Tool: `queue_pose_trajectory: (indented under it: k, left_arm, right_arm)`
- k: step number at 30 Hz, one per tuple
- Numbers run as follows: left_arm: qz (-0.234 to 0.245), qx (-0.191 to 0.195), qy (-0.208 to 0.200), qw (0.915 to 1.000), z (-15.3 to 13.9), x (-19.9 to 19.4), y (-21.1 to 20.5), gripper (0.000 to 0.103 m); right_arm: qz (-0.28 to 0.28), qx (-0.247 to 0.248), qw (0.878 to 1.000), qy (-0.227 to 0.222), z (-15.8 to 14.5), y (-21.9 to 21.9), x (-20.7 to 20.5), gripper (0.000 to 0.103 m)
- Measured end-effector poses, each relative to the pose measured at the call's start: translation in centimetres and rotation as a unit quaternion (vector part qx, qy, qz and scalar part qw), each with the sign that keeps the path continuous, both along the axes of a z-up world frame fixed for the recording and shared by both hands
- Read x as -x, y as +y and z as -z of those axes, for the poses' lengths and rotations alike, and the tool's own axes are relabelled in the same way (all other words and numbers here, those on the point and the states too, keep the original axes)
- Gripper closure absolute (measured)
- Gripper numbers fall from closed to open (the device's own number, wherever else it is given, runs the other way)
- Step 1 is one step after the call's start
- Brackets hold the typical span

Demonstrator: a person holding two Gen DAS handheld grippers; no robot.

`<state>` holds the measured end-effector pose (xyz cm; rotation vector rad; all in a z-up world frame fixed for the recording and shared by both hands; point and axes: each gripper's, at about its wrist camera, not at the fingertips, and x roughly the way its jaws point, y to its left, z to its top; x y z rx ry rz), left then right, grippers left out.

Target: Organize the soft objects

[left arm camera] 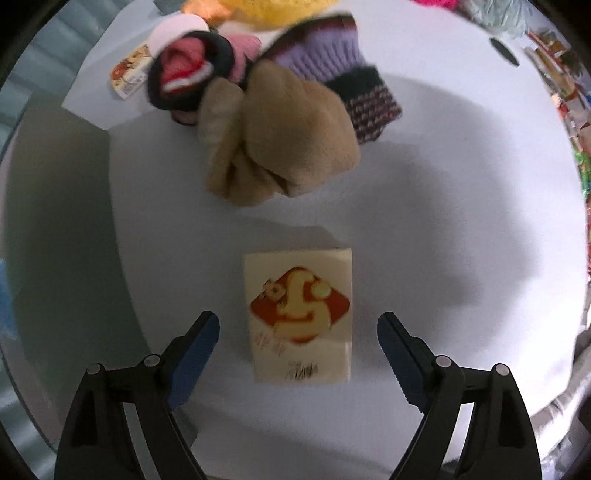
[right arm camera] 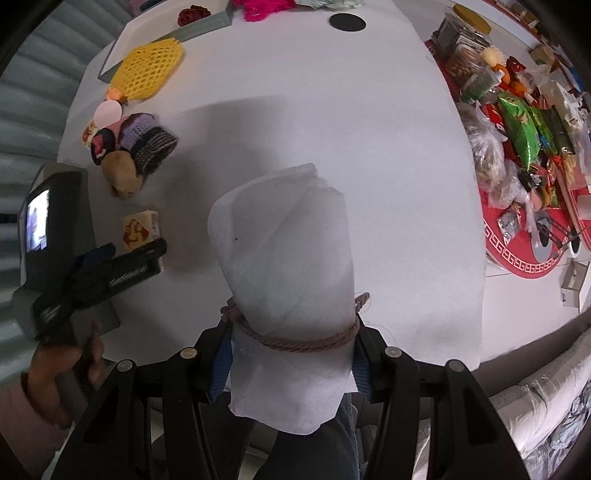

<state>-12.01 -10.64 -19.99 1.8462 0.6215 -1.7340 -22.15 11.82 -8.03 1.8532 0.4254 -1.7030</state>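
A cream tissue packet (left arm camera: 299, 317) with a red and yellow emblem lies on the white table between the fingertips of my left gripper (left arm camera: 298, 334), which stands open with clear gaps on both sides. In the right wrist view the same packet (right arm camera: 137, 228) lies under the left gripper (right arm camera: 125, 258). My right gripper (right arm camera: 291, 354) is shut on a white cloth bundle (right arm camera: 284, 251) tied with a pink cord (right arm camera: 306, 341). Beyond the packet lies a heap of soft things: a tan plush piece (left arm camera: 280, 136), a purple knit piece (left arm camera: 317, 55) and a black and red piece (left arm camera: 188, 74).
A yellow foam net (right arm camera: 149, 68) and a pink fluffy item (right arm camera: 264, 9) lie at the far side of the table (right arm camera: 351, 129). Snack packets and jars (right arm camera: 517, 122) crowd a red mat to the right. A black round disc (right arm camera: 347, 22) sits far back. A hand (right arm camera: 59, 369) holds the left gripper.
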Motion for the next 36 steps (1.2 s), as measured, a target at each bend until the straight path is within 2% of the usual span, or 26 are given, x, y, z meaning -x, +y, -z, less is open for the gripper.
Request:
queue_pose_trajectory:
  k: [1, 4, 7, 9, 10, 11, 13, 16, 24, 30, 36]
  left_arm:
    - [-0.002, -0.003, -0.005, 1.0, 0.6, 0.1, 0.1, 0.014]
    - [-0.024, -0.011, 0.003, 0.9996, 0.9, -0.3, -0.1, 0.003]
    - [-0.05, -0.029, 0.009, 0.9983, 1.1, -1.0, -0.5, 0.004]
    - [-0.044, -0.024, 0.016, 0.9986, 0.5, -1.1, -0.4, 0.014]
    - [-0.035, -0.021, 0.02, 0.999, 0.2, -1.1, -0.3, 0.03]
    - [-0.021, -0.017, 0.022, 0.9994, -0.3, -0.9, 0.1, 0.05]
    - [-0.005, -0.028, 0.018, 0.9994, -0.7, -0.7, 0.5, 0.049]
    - [-0.009, -0.021, 0.023, 0.9995, -2.0, -1.3, 0.6, 0.049]
    - [0.006, -0.02, 0.083, 0.9963, -8.7, -3.0, 1.5, 0.049]
    - [-0.008, -0.006, 0.114, 0.9935, -12.5, -6.2, -0.8, 0.049]
    - [-0.042, 0.009, 0.133, 0.9901, -13.7, -8.4, -1.7, 0.049]
  right_arm:
    - [-0.001, -0.001, 1.0, 0.0, 0.0, 0.1, 0.1, 0.045]
    - [-0.003, 0.002, 1.0, -0.002, 0.0, 0.4, 0.3, 0.045]
    - [-0.007, 0.003, 1.0, -0.001, -0.1, 0.5, 0.5, 0.045]
    - [-0.008, 0.003, 1.0, 0.002, -0.3, 0.5, 0.7, 0.045]
    - [-0.007, 0.005, 1.0, 0.002, -0.3, 0.5, 0.8, 0.045]
    - [-0.006, 0.005, 1.0, 0.002, -0.4, 0.6, 0.8, 0.045]
    - [-0.006, 0.007, 1.0, 0.003, -0.5, 0.5, 0.8, 0.045]
    - [-0.007, 0.01, 1.0, 0.003, -0.6, 0.1, 0.6, 0.045]
    - [-0.025, 0.027, 0.999, 0.009, -1.7, -2.2, -0.6, 0.045]
    - [-0.052, 0.043, 0.998, 0.015, -3.1, -4.9, -1.8, 0.045]
    - [-0.09, 0.064, 0.993, 0.026, -5.1, -8.2, -3.8, 0.046]
